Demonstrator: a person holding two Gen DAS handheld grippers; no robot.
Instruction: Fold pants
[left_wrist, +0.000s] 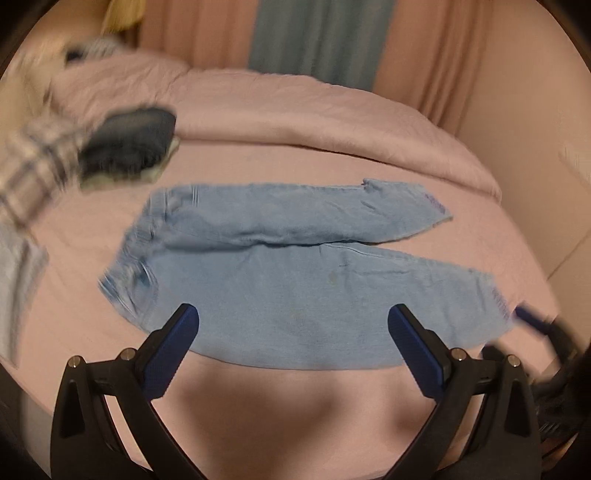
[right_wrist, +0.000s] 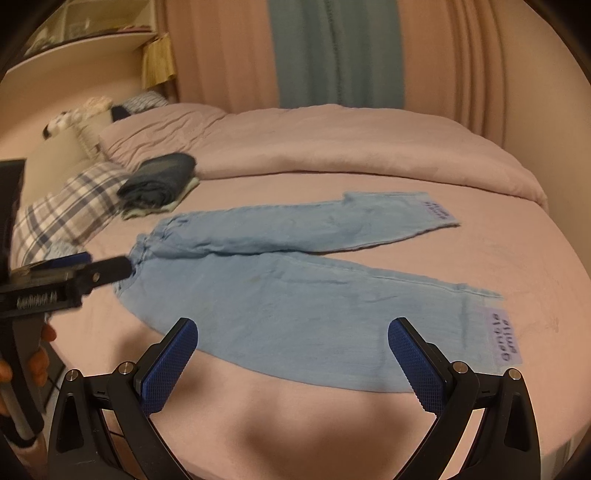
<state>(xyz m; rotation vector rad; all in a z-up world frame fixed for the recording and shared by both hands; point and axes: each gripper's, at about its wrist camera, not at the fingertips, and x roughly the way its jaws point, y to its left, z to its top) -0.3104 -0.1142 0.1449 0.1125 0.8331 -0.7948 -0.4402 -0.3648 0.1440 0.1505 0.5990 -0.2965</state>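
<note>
Because the light-blue denim pants (right_wrist: 280, 291) lie flat and spread on the pink-sheeted bed (right_wrist: 535, 266), legs parted in a narrow V, both leg edges are free to be taken for a first fold, I judge. Just ahead of the right claw (right_wrist: 293, 363), spread wide and empty, lies the near leg; the left claw (left_wrist: 293, 349), equally wide, hovers before that leg nearer the waistband, holding nothing

Folded dark clothes (right_wrist: 160, 181): lying far left ahead of the grippers.
Plaid pillow (right_wrist: 62, 218): sitting just beside them.
Curtains (right_wrist: 332, 51): hanging beyond.
</note>
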